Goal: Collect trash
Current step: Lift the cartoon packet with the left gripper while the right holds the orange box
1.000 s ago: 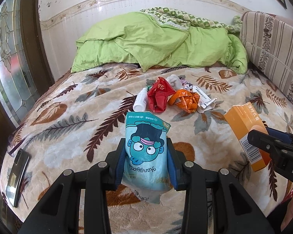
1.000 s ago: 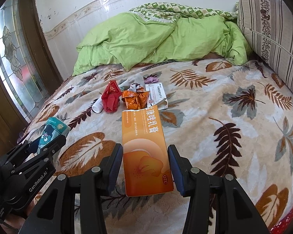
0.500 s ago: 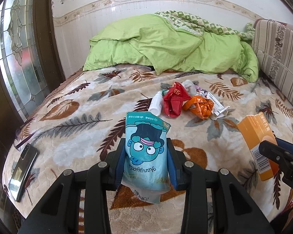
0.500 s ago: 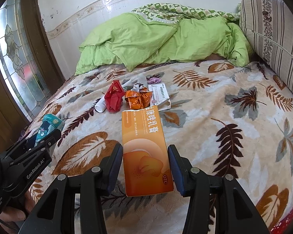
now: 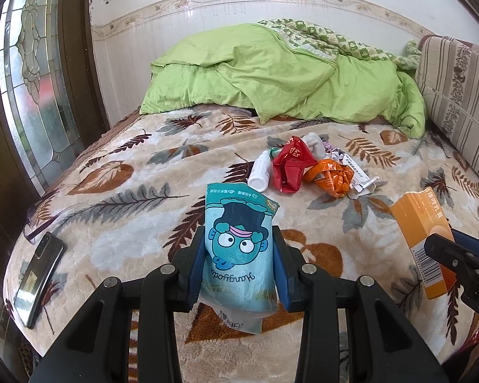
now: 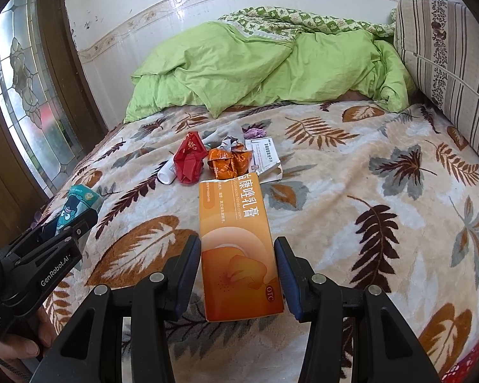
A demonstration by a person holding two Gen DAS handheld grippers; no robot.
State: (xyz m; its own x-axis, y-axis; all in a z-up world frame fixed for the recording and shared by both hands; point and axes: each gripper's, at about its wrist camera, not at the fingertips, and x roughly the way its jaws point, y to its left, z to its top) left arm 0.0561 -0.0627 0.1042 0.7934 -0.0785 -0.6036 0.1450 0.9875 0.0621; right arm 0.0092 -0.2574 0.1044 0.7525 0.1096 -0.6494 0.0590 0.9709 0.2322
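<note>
My left gripper (image 5: 239, 255) is shut on a teal cartoon snack bag (image 5: 239, 242), held above the near edge of the bed; the bag also shows in the right wrist view (image 6: 76, 206). My right gripper (image 6: 238, 261) is shut on an orange medicine box (image 6: 238, 242), which also shows at the right of the left wrist view (image 5: 426, 236). More trash lies mid-bed: a red wrapper (image 5: 290, 167), an orange wrapper (image 5: 332, 175), a white bottle (image 5: 260, 174) and a white paper box (image 6: 265, 159).
A leaf-patterned blanket (image 6: 383, 191) covers the bed. A green duvet (image 5: 271, 73) is heaped at the far end. A striped cushion (image 6: 450, 60) stands at the right. A black phone (image 5: 40, 271) lies at the bed's left edge. A stained-glass door (image 5: 32, 79) is at the left.
Both grippers have drawn back and up from the trash pile, still holding the bag and the box. The phone has come further into the left wrist view.
</note>
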